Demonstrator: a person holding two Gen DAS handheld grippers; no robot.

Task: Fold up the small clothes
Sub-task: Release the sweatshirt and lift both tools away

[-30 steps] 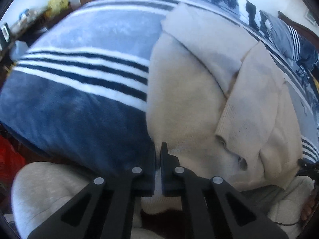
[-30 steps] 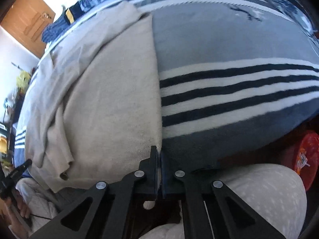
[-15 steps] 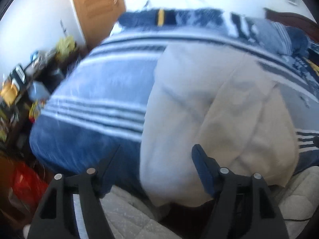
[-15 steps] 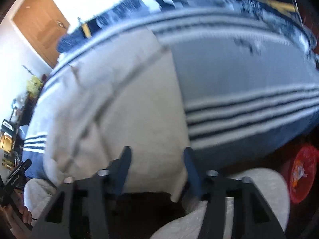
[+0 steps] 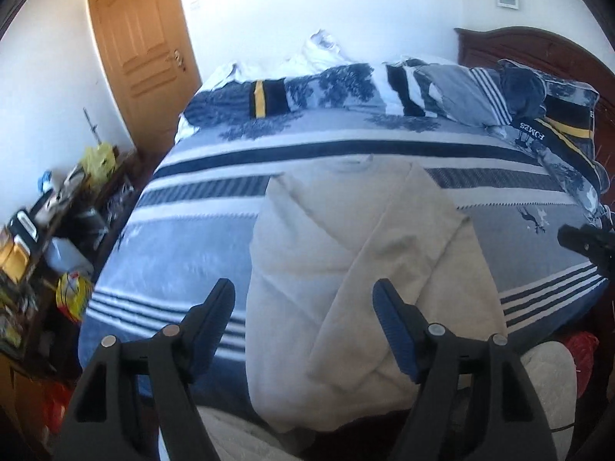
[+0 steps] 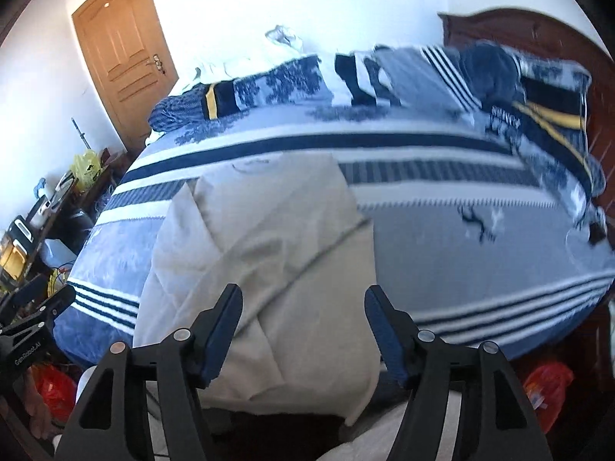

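Sweater [image 5: 346,276], cream, lies sleeves-in at the bed's [image 5: 173,253] near edge. Left gripper [image 5: 303,317] and right gripper [image 6: 303,320] are opening, empty; next, probably grasp the hem and fold it toward the collar.

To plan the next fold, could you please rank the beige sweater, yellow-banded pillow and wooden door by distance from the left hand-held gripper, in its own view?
1. Sweater, directly ahead.
2. Pillow, beyond it.
3. Door, upper left.

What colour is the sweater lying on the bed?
Cream, or light beige; the sweater shows best in the left wrist view.
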